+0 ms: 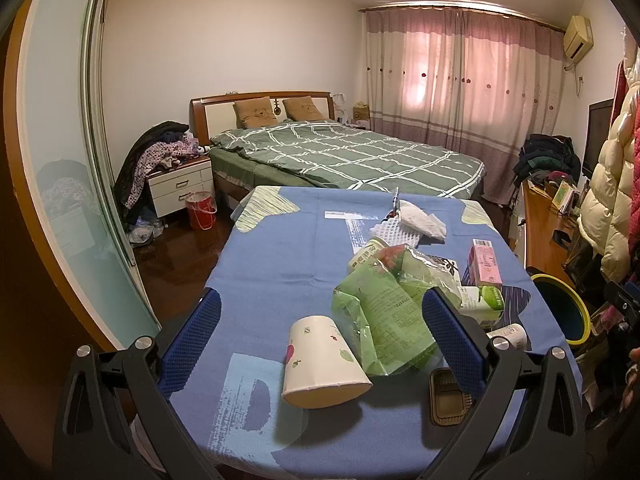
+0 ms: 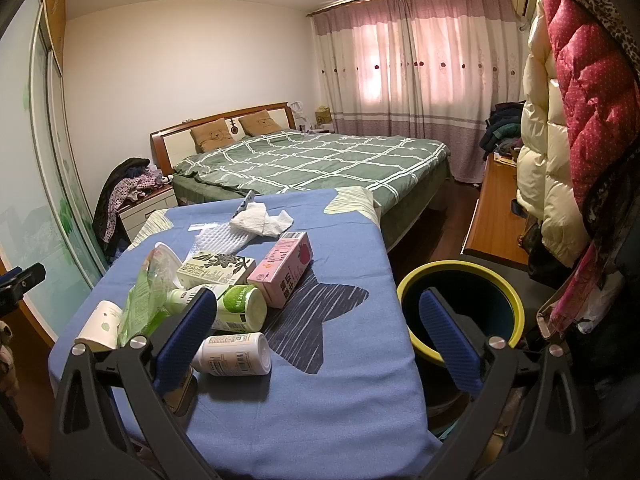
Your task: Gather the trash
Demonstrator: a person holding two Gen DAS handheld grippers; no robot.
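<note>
Trash lies on a table with a blue cloth: a tipped white paper cup, a green plastic bag, a pink carton, a white bottle, a green-capped bottle, a patterned carton, a crumpled tissue and a brown tray. My left gripper is open, its fingers either side of the cup and bag. My right gripper is open and empty over the table's right edge. A yellow-rimmed bin stands right of the table.
A bed with a green cover lies beyond the table. A nightstand and red bucket stand at the left by a sliding wardrobe door. A wooden desk and hanging coats are on the right.
</note>
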